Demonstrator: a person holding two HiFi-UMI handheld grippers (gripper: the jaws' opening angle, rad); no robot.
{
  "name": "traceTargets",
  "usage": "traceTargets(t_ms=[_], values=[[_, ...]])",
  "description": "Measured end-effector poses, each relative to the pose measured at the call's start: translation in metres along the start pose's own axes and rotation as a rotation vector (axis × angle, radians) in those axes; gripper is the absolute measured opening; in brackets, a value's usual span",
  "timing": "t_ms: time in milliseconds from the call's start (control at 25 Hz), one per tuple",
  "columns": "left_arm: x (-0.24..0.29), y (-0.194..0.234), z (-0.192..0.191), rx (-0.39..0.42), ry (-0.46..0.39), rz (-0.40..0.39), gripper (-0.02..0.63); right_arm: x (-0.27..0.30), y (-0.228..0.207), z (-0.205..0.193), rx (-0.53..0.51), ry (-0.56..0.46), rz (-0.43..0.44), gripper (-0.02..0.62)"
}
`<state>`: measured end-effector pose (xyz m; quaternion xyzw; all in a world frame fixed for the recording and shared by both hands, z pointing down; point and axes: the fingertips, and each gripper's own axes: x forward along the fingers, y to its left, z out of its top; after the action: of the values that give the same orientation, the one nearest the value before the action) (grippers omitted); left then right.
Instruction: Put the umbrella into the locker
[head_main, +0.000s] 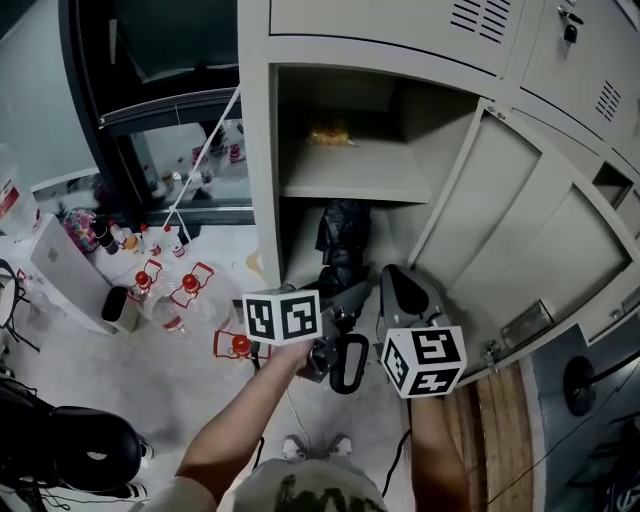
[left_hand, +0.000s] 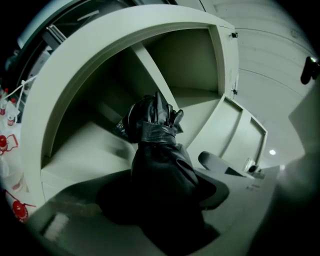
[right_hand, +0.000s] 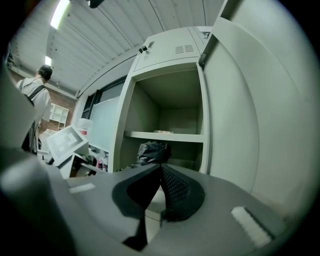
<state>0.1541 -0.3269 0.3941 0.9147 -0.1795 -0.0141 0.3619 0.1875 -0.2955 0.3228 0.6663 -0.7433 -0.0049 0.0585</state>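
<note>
Now the left hand-held gripper clasps the umbrella, jutting into the locker.

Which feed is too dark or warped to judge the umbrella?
Left gripper view: dim, fisheye bends the locker, umbrella a near-black mass. Head view: evenly lit, umbrella dim in shadow under the shelf. Right gripper view: bright, edges curved, foreground soft.

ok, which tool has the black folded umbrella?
The left tool: its jaws grip the black folded umbrella, which points into the open grey metal locker. The right tool has its jaws shut on nothing.
</note>
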Motion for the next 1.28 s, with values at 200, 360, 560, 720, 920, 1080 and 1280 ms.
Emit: traceTargets(t_ms=[200, 360, 560, 720, 920, 1080, 1280], values=[[0.015, 0.013, 0.017, -0.108, -0.049, 0.012, 0.291, -0.002, -0.007, -0.004, 0.009, 0.003, 0.009, -0.002], [0.026, 0.021, 0.034, -0.171, -0.113, 0.025, 0.291, -0.002, -0.012, -0.010, 0.024, 0.010, 0.021, -0.002], [0.038, 0.031, 0.047, -0.181, -0.146, 0.055, 0.291, -0.002, -0.020, -0.015, 0.035, 0.015, 0.039, -0.002], [0.047, 0.040, 0.056, -0.179, -0.160, 0.089, 0.291, 0.003, -0.023, -0.018, 0.034, 0.020, 0.067, -0.002], [0.060, 0.051, 0.065, -0.191, -0.176, 0.125, 0.295, 0.009, -0.025, -0.020, 0.043, 0.019, 0.107, -0.002], [0.067, 0.060, 0.071, -0.207, -0.199, 0.150, 0.296, 0.015, -0.025, -0.021, 0.053, 0.021, 0.147, -0.002], [0.075, 0.076, 0.068, -0.231, -0.173, 0.202, 0.298, 0.020, -0.022, -0.027, 0.062, 0.033, 0.176, 0.000]])
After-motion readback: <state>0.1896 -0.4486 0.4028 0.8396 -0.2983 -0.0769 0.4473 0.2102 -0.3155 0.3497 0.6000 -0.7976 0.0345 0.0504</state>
